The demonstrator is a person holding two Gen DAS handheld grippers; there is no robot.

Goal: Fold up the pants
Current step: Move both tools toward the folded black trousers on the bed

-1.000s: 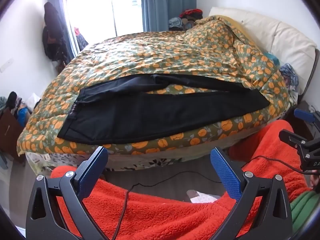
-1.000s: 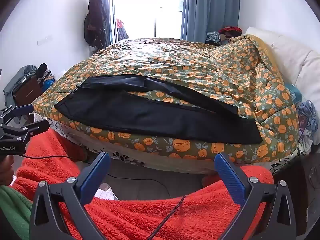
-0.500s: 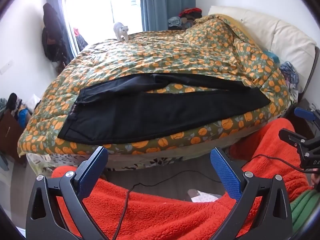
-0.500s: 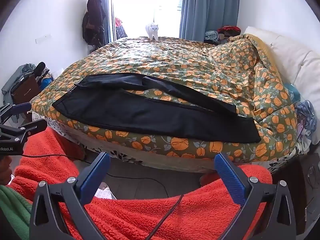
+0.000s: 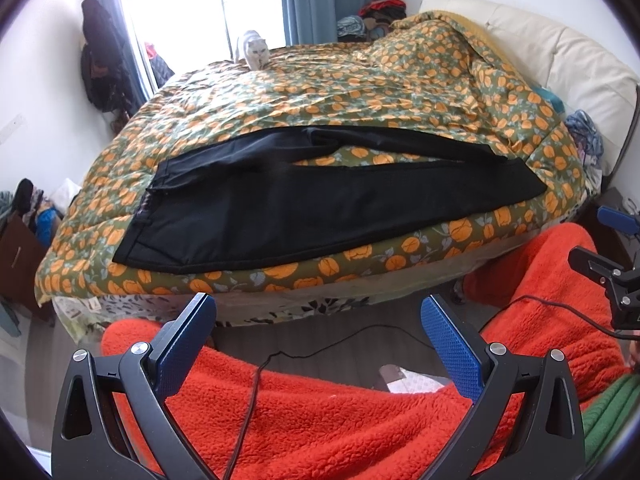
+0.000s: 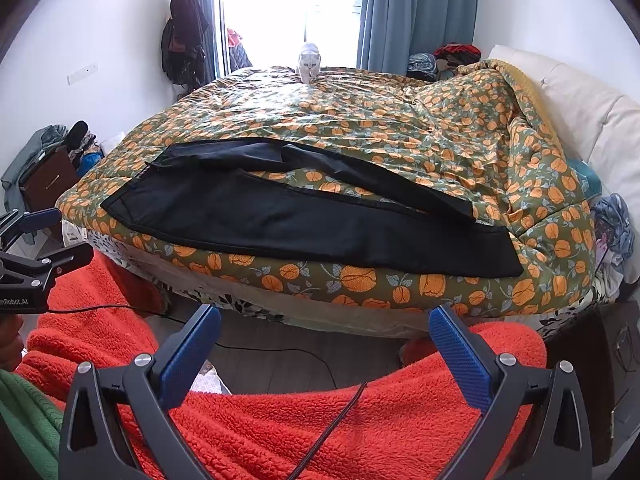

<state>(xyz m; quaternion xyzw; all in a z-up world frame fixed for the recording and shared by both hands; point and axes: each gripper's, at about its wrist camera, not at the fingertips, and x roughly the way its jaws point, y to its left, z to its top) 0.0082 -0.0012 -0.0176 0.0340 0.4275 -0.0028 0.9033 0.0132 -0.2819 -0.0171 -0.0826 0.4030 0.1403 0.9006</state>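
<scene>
Room and surface, as your two cameras show them. Bed [image 5: 400, 92]: large, taking up most of both views, covered by an olive quilt [image 6: 360, 132] printed with orange flowers, bunched into a ridge near the cream padded headboard [image 5: 568, 60] on your right. Pants [image 5: 320, 204]: black, laid flat along the near edge of the quilt, waistband to your left, legs running right; the two legs part in a narrow V with quilt showing between them, and the nearer leg ends close to the right corner of the bed. Left gripper [image 5: 318, 314]: yours, held back from the bed above your lap, its blue-padded fingers spread wide with nothing between them. Right gripper [image 6: 324, 324]: likewise clear of the bed, fingers spread wide and empty. Each gripper shows at the edge of the other's view. Lap: orange fleece [image 6: 340, 424], with a black cable [image 5: 248, 408] trailing over it to the wood floor [image 6: 304, 360]. Cat [image 6: 310, 62]: pale grey, standing at the far edge of the bed before the bright window [image 6: 288, 8]. Blue curtains [image 6: 416, 12] hang right of the window. Dark coats [image 6: 184, 32] hang on the white left wall. Heaped clothing [image 6: 444, 58] sits at the far right corner; a dark cabinet [image 6: 44, 184] with clothes on it stands at left.
</scene>
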